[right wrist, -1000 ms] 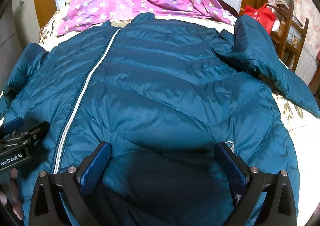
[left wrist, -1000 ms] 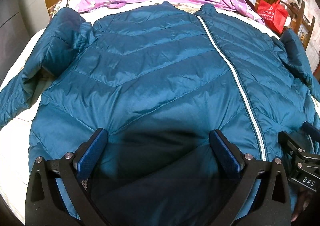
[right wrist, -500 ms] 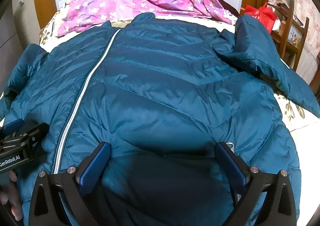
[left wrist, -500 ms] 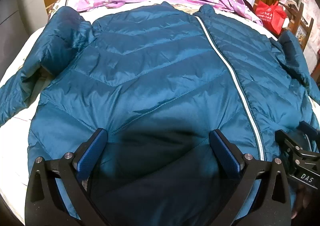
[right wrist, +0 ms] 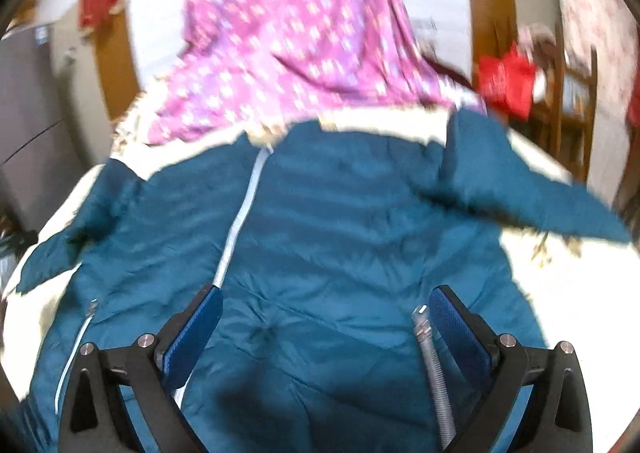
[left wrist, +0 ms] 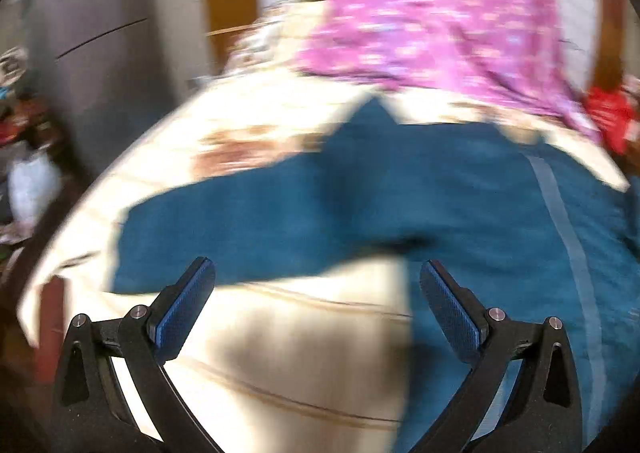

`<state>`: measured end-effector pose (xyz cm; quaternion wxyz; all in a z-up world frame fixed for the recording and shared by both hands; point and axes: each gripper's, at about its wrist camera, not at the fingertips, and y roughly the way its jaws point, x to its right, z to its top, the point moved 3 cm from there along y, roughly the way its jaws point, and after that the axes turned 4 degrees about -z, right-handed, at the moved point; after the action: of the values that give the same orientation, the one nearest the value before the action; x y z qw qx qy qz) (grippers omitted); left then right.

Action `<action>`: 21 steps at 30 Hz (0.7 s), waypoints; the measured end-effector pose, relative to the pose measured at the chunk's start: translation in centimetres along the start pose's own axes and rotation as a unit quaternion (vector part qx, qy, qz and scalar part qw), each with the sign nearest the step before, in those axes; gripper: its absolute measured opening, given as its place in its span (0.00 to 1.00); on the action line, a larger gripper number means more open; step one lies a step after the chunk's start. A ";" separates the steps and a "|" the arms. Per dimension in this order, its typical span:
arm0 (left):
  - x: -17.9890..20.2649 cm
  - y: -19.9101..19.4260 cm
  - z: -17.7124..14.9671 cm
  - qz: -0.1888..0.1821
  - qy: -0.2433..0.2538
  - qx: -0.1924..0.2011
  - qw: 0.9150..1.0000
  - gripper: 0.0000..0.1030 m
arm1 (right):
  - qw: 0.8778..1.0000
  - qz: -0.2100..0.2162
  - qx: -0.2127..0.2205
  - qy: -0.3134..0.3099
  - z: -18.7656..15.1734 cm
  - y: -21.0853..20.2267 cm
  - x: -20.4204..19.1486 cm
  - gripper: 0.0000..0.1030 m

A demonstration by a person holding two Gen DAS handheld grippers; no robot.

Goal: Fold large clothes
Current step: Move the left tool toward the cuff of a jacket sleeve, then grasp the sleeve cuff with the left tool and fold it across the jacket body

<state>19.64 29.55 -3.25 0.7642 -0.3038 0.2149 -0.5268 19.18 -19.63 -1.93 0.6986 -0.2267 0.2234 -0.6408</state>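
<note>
A teal quilted puffer jacket (right wrist: 352,229) with a white front zipper (right wrist: 236,229) lies spread on the bed. Both views are motion-blurred. My left gripper (left wrist: 316,305) is open and empty over the pale bed sheet (left wrist: 280,353), with the jacket's left sleeve (left wrist: 224,229) just ahead of its fingertips and the jacket body (left wrist: 480,213) to the right. My right gripper (right wrist: 326,329) is open and empty above the jacket's lower front, with its right sleeve (right wrist: 532,193) stretched out to the right.
A purple flowered blanket (right wrist: 288,37) is heaped at the bed's head. A red bag (right wrist: 506,79) and wooden chair (right wrist: 576,101) stand at the right. A grey cabinet (left wrist: 92,53) and clutter stand past the bed's left edge.
Both grippers have swung sharply. The left has moved left off the jacket body to the sheet by the left sleeve. The right has pulled back and up. Both stay open.
</note>
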 end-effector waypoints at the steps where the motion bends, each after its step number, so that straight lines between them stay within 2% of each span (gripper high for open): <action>1: -3.0 1.0 0.3 0.023 -0.010 -0.006 1.000 1.00 | 1.000 -0.001 0.014 -0.019 0.1 -1.2 0.0 1.00; 3: -8.6 2.8 0.6 0.064 -0.043 -0.019 0.997 1.00 | 0.999 0.006 0.018 -0.034 -0.3 -2.4 0.2 1.00; 4: -10.3 3.4 0.5 0.071 -0.057 -0.024 0.996 1.00 | 0.999 0.010 0.018 -0.035 -0.7 -2.9 0.4 1.00; 6: -14.9 5.2 0.1 0.083 -0.106 -0.043 0.990 1.00 | 0.999 0.015 0.012 -0.036 -1.3 -3.0 0.4 1.00; 8: -18.2 7.2 -0.6 0.074 -0.153 -0.062 0.983 1.00 | 0.999 0.010 0.009 -0.047 -1.4 -2.8 0.3 1.00; 12: -19.4 11.8 -2.0 0.044 -0.180 -0.124 0.975 1.00 | 0.997 -0.013 0.005 -0.079 -2.0 -2.3 -0.1 1.00; 14: -19.1 12.1 -2.1 0.058 -0.161 -0.113 0.979 1.00 | 0.997 -0.014 -0.002 -0.081 -2.1 -1.9 -0.1 1.00; 18: -17.7 12.6 -2.0 0.054 -0.135 -0.109 0.983 0.99 | 0.998 -0.006 -0.016 -0.064 -2.1 -1.2 0.1 1.00; 19: -17.2 13.0 -1.7 0.054 -0.130 -0.105 0.984 0.93 | 0.998 -0.005 -0.019 -0.059 -2.0 -1.0 0.2 1.00; 20: -16.9 13.0 -1.5 0.050 -0.126 -0.098 0.986 0.77 | 0.998 -0.003 -0.023 -0.052 -2.0 -0.8 0.3 1.00; 21: -16.4 12.7 -1.4 0.042 -0.118 -0.087 0.988 0.65 | 0.999 -0.003 -0.025 -0.044 -1.9 -0.6 0.5 1.00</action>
<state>21.53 47.83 -12.86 0.7762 -0.4197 0.1812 -0.4342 17.59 -20.24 -3.07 0.7000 -0.2731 0.2080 -0.6263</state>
